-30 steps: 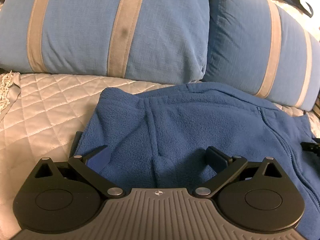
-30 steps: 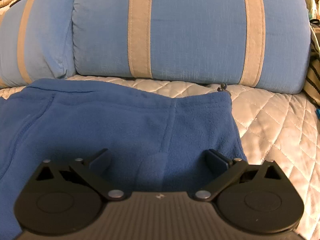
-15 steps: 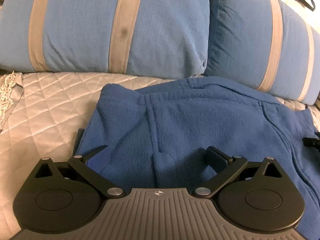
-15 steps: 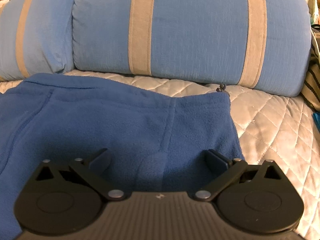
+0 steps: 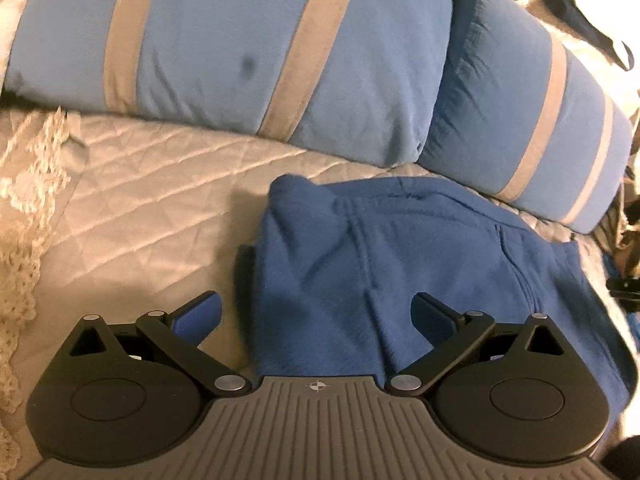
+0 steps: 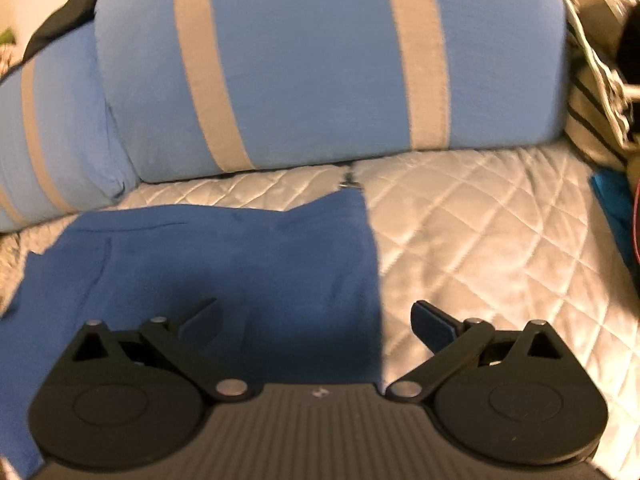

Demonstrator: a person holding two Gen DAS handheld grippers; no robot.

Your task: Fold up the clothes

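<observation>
— What sort of place is this?
— A home bedroom: a bed with a quilt (image 6: 500,216) and two striped pillows (image 5: 256,48).
— And at the far right?
— Blurred; possibly a heap of laundry (image 6: 596,112).

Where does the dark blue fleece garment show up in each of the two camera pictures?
Left wrist view: the dark blue fleece garment fills the lower middle and right, running between the open left gripper fingers.
Right wrist view: the garment fills the lower left and centre; its right edge runs down between the open right gripper fingers.
Shared landmark: the blue pillows with tan stripes behind it, on the pale quilted bedspread.
</observation>
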